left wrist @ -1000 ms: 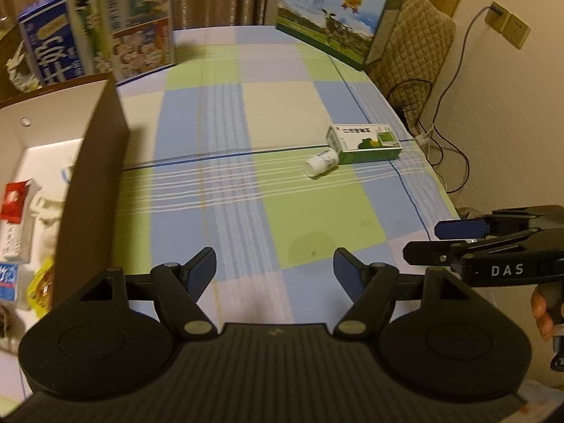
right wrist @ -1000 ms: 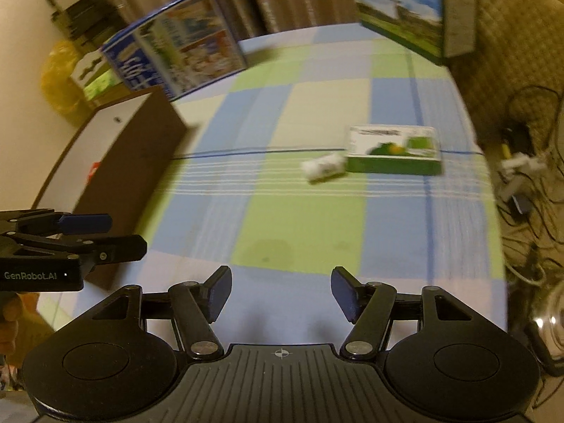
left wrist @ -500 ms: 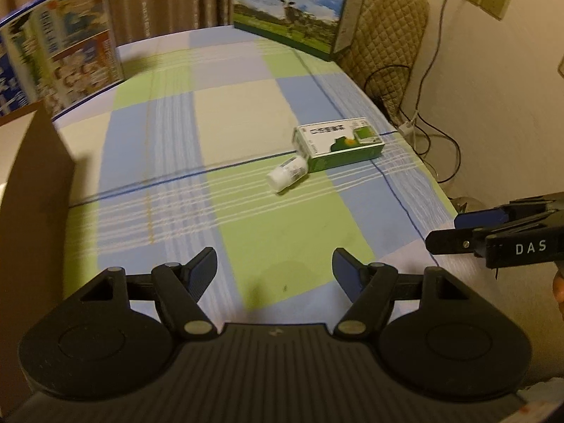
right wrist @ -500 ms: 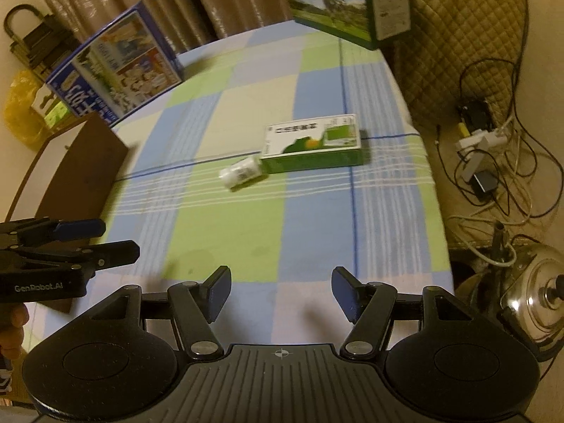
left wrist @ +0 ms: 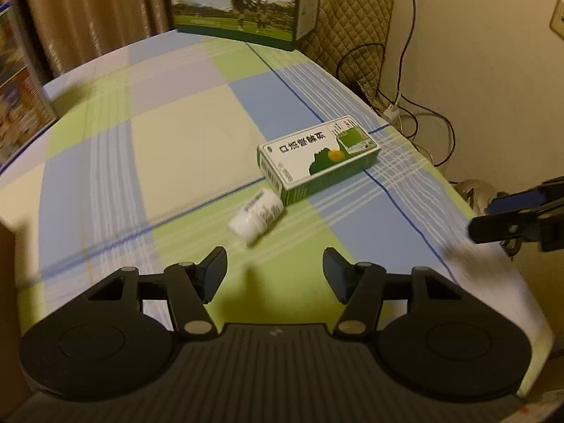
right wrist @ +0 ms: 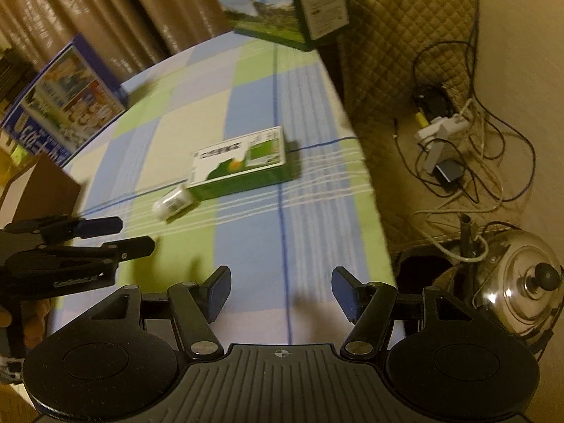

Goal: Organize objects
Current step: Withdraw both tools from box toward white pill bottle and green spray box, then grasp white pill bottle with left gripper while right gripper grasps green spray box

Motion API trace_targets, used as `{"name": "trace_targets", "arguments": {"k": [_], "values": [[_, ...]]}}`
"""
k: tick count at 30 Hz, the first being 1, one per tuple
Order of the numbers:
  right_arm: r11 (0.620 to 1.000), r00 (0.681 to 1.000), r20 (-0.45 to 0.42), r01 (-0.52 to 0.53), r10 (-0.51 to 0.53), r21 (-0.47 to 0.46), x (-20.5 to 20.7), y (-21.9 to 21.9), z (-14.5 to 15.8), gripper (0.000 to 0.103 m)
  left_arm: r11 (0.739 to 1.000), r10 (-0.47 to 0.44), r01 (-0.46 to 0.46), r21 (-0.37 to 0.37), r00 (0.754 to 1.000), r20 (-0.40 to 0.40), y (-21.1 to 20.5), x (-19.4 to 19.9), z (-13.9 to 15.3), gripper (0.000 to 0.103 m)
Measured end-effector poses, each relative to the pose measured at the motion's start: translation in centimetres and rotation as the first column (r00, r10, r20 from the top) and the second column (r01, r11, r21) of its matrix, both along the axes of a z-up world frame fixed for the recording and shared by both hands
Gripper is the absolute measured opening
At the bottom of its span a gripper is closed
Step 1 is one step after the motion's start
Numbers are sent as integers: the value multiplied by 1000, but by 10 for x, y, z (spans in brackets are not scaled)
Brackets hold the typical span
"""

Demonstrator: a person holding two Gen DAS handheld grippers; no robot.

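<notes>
A green and white medicine box (left wrist: 319, 157) (right wrist: 243, 162) lies flat on the checked tablecloth. A small white bottle (left wrist: 256, 217) (right wrist: 173, 204) lies on its side against the box's near left corner. My left gripper (left wrist: 275, 268) hovers open just short of the bottle, with nothing between its fingers. My right gripper (right wrist: 281, 290) is open and empty over the table's near right part, a good way short of the box. Each gripper shows from the side in the other's view: the right one (left wrist: 507, 215), the left one (right wrist: 102, 236).
A brown cardboard box (right wrist: 38, 190) stands at the left. A blue picture carton (right wrist: 67, 102) and a green cow-print carton (left wrist: 239, 0) stand at the far edge. Right of the table lie a quilted chair (right wrist: 394, 28), cables with a power strip (right wrist: 440, 130) and a steel kettle (right wrist: 521, 282).
Both grippers have swung right and moved forward toward the bottle and the medicine box, which now appear larger. The brown cardboard box has slid almost out of the left wrist view. Both stay open.
</notes>
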State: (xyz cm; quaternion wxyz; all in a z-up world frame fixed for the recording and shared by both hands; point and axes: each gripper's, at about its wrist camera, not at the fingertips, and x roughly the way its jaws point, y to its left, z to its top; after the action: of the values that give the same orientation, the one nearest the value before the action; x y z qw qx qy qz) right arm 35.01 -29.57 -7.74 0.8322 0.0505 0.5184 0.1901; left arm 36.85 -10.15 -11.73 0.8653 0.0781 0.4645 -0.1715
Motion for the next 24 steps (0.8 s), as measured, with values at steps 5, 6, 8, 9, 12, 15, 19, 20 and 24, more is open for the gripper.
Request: {"name": "trace_targets", "arguments": {"k": [5,6,8,9,12,15,19,20,24], "values": [[999,999,-4,33,-33,-6,10,-10,-2,61,999,-45,44,31,999,10,-6,25,-12,53],[999,999,-5,38,-38,-8,12,-11,-3,61,998,-56,56,37,998,10,-8,30,-14,53],[999,999,-8,50,-50,-12,15,-13,-4,61,996,-80,80,51,997,11,-10,37,-19,53],[998,998,-9,55,-55,-13,17,-14,-5,61,994,-94,93,61,996,10,-12,40,-21,53],[998,998,-16,60,-61,-19,22,-16,-7,61,989,-124,123,88,992,8,-17,46,-27,51],[998,998,-19,54,-54,-26,28,-15,-9,61,988,-121,121,93,993,-5,-18,51,-32,42],[999,1000,-4,26,-26,-36,38,-11,-8,61,994,-88,88,70,996,-17,-12,53,-36,27],[999,1000,4,14,-14,-40,42,-10,-8,61,995,-77,79,59,997,-25,-10,53,-36,23],[999,999,40,-28,30,-47,60,-2,-9,61,1000,12,-11,18,999,-42,5,49,-35,23]]}}
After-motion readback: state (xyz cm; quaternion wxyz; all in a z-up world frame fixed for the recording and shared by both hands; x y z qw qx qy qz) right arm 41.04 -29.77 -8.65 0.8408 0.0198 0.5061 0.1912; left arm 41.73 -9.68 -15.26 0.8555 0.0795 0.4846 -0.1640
